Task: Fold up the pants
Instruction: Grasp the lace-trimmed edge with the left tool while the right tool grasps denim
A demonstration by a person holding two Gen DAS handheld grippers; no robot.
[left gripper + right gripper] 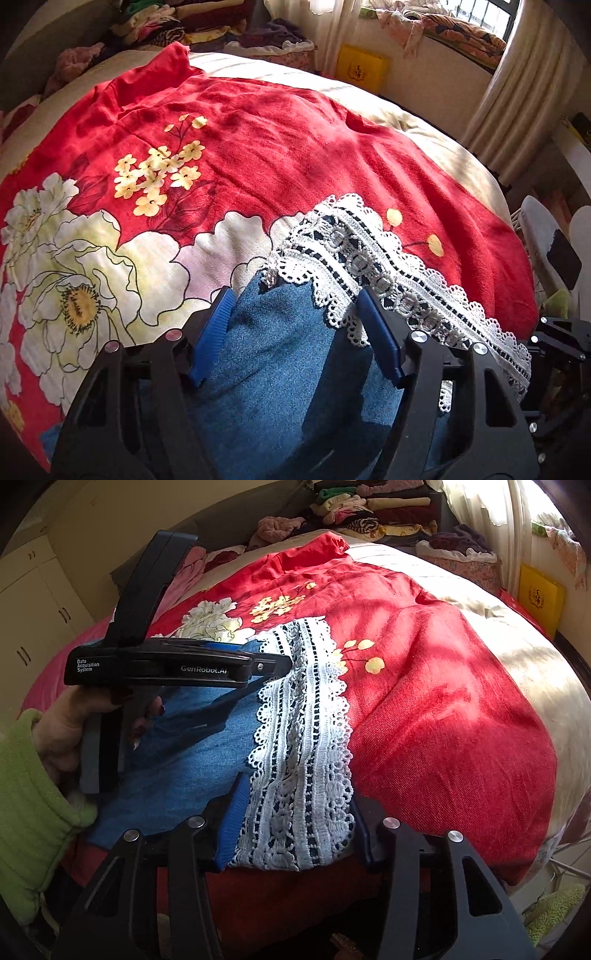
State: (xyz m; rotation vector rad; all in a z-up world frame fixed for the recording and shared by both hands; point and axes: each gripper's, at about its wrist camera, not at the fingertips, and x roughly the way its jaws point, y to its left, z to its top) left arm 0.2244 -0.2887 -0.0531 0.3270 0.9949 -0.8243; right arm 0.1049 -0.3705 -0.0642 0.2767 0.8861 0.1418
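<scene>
A big bed (524,672) fills most of both views, with a cream cover on it. On top lies a red blanket (288,133) with large white flowers and small yellow ones.

The pants (258,354) lie on the red blanket at the near edge of the bed. They are blue denim with a wide band of white lace trim (299,746) along one end.

A person's hand (70,731) in a green sleeve (26,812) holds the left gripper (295,325). Its two blue fingers (212,332) stand on either side of a bunch of blue denim and the edge of the lace. The cloth sits between them, but the pictures do not show clearly whether they are pinching it.

The right gripper (299,819) is lower on the lace trim. The lace fills the gap between its fingers and touches the blue one on the left. Whether it is squeezed tight cannot be told.

Behind the bed sit piles of folded clothes (373,509) and a yellow box (541,598) near the curtain (517,81).
</scene>
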